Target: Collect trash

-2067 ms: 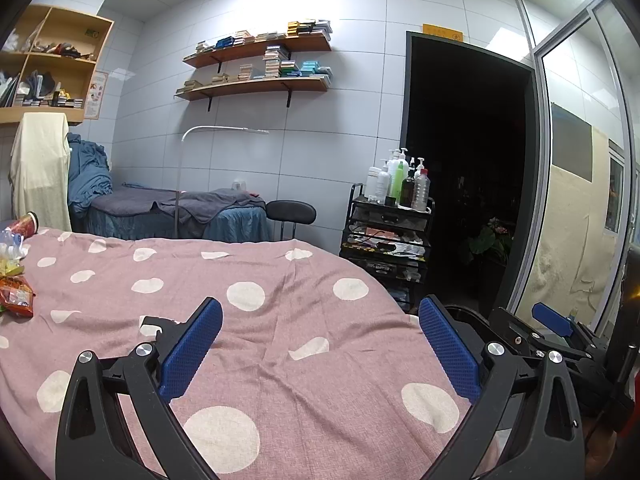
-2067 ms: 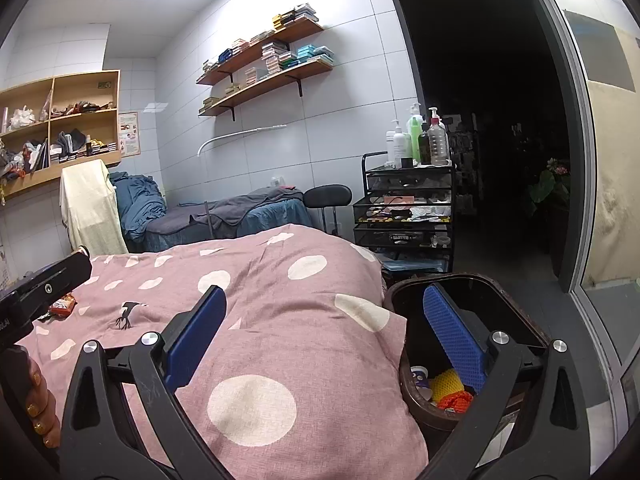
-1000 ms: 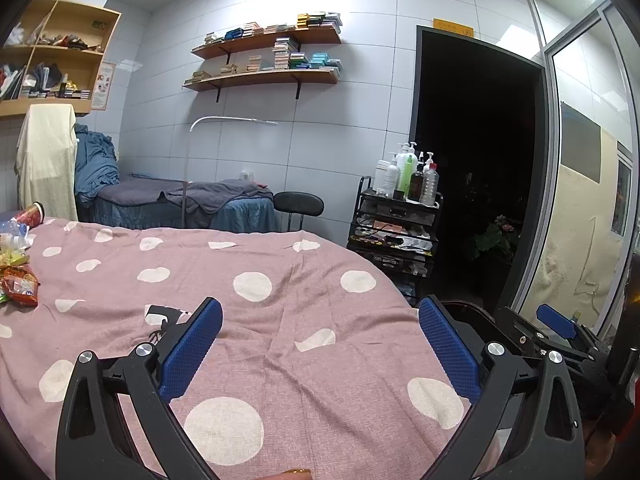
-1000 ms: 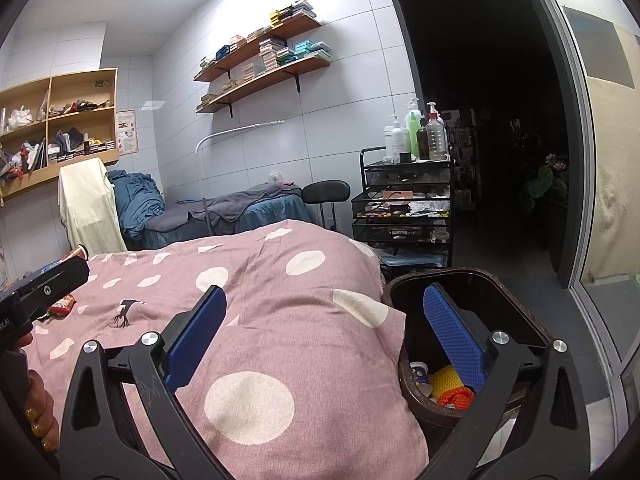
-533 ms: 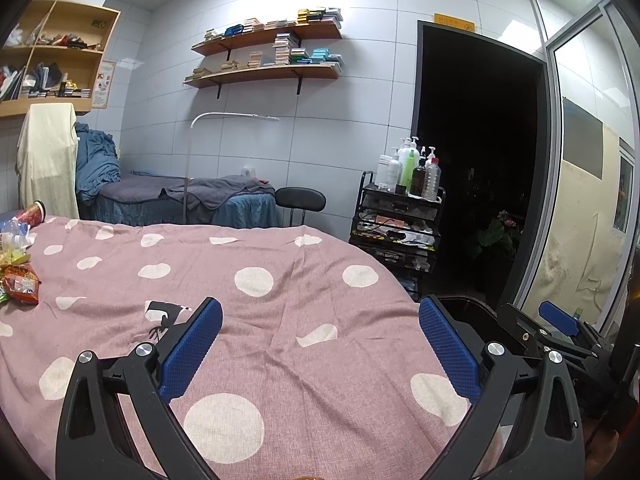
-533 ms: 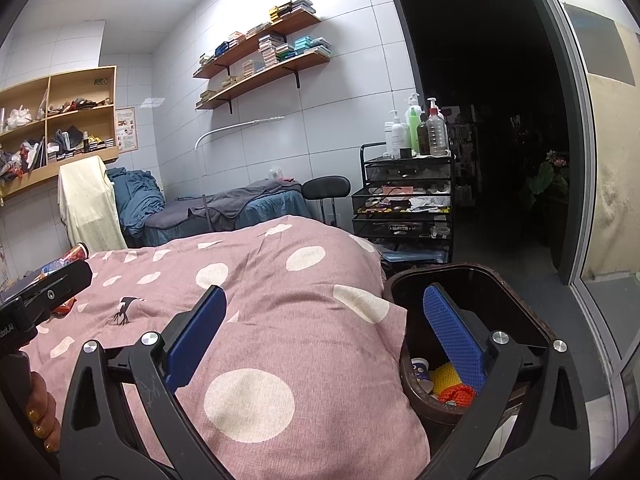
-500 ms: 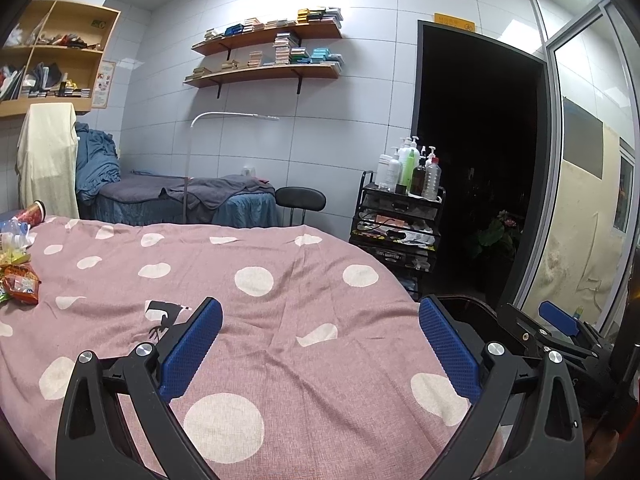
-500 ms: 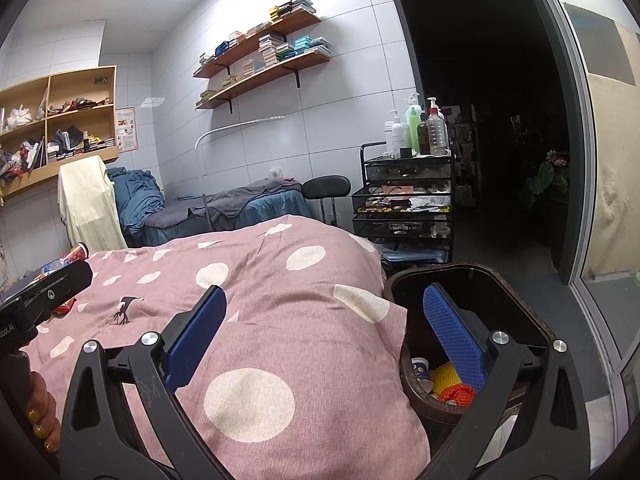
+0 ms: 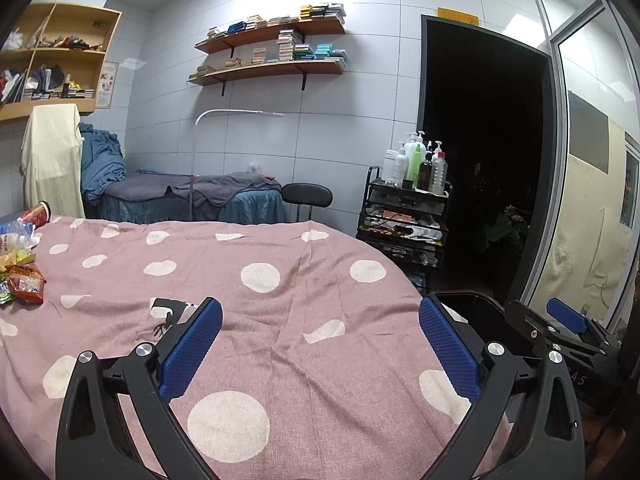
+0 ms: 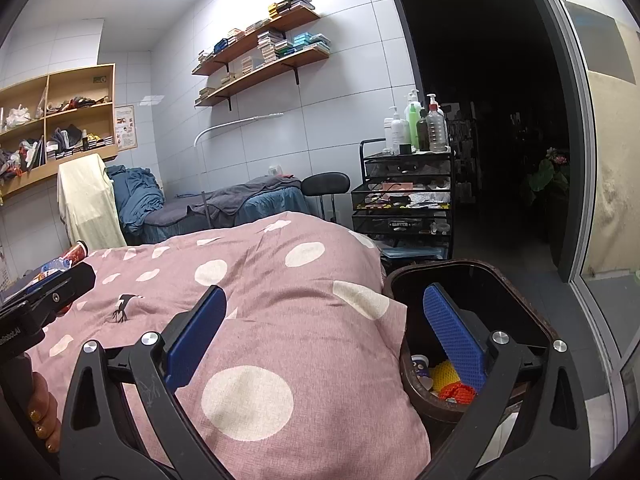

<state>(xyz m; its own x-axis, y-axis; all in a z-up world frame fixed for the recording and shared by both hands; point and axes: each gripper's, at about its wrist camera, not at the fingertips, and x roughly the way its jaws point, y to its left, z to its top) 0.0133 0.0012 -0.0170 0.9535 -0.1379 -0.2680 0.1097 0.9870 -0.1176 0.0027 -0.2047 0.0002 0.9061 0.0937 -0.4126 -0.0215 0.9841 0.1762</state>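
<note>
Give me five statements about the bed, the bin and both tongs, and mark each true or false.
1. Both tongs, left and right, are open and hold nothing. True.
2. The bin is empty. False: it holds yellow and orange trash.
3. Wrappers lie on the bed. True.
4. The bedspread is striped. False: pink with white dots.
5. The bin stands on the bed. False: it stands beside it.
</note>
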